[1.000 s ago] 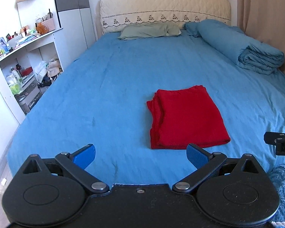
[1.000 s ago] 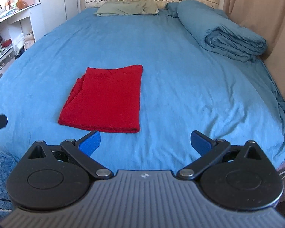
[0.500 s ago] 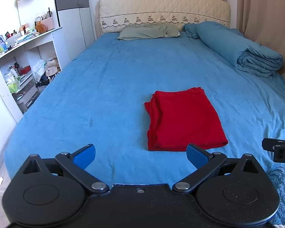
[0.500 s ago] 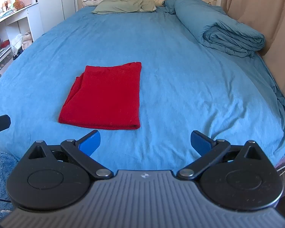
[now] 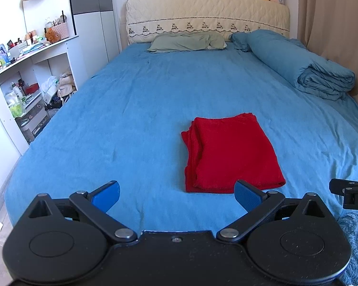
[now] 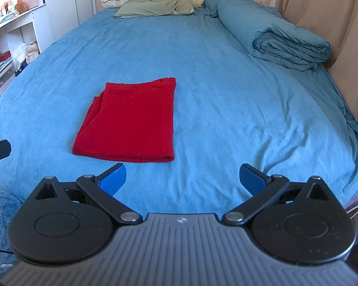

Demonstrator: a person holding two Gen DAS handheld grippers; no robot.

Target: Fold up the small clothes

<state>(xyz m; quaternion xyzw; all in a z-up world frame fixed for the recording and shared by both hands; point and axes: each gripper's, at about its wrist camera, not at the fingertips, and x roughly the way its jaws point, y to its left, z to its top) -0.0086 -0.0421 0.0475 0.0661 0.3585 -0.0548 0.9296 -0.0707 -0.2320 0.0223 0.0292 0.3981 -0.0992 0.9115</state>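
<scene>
A red cloth lies folded into a flat rectangle on the blue bed sheet, near the foot of the bed. It also shows in the right wrist view. My left gripper is open and empty, held back from the cloth at the bed's near edge. My right gripper is open and empty, to the right of the cloth and short of it. Part of the right gripper shows at the right edge of the left wrist view.
A rolled blue duvet lies along the bed's right side by a beige curtain. A green pillow lies at the headboard. White shelves with clutter stand left of the bed. A fluffy blue rug lies below.
Both grippers have drawn back and risen slightly from the bed, so the folded red cloth looks a little farther away. The cloth has not moved. Both stay open.
</scene>
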